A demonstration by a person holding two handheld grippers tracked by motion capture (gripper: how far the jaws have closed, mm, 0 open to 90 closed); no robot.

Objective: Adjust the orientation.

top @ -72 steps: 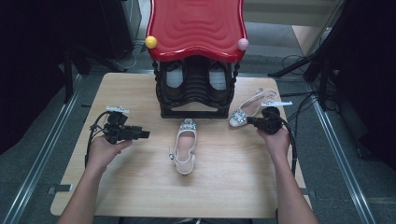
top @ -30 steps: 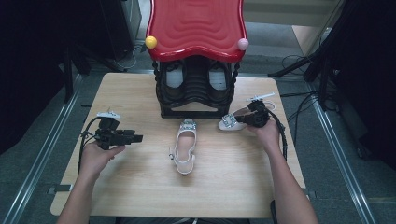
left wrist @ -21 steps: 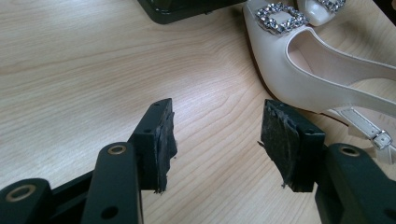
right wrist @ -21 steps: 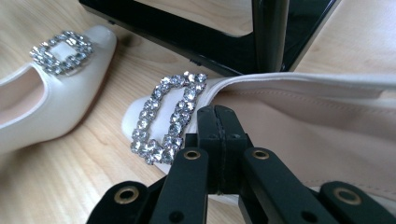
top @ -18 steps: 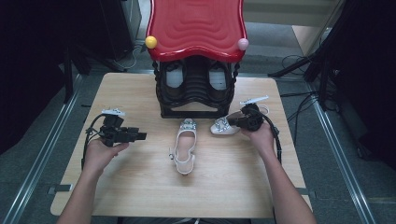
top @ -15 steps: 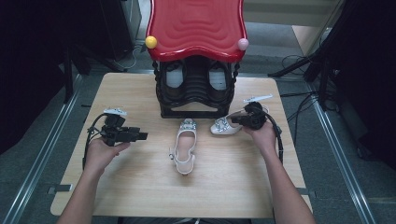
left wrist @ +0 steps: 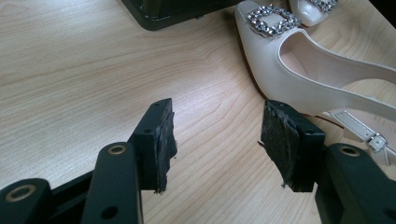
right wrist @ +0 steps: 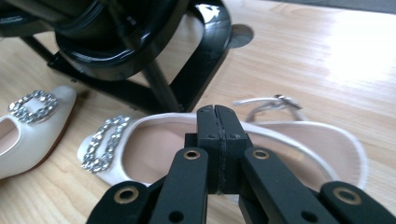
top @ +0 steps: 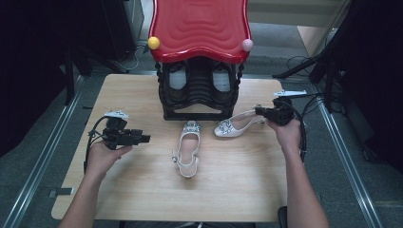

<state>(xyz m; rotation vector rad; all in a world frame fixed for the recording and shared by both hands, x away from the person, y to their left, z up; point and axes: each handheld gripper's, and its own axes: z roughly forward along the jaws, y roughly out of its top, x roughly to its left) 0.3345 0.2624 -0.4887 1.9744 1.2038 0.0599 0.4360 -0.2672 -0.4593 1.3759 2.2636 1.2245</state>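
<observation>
Closest to me, my left gripper waits with its jaws spread wide and nothing between them. Just past it, one white shoe lies flat on the table. My right gripper has its jaws squeezed tight on the side of the other white shoe. That shoe was far over to the right a moment ago. Now I have carried it in next to its partner, right in front of the black shoe rack. I think the pair is nearly together.

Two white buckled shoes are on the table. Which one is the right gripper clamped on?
The shoe nearer the right gripper: the right shoe, lying sideways before the black rack. Its fingers pinch that shoe's rim. The middle shoe lies free, toe toward the rack.
</observation>
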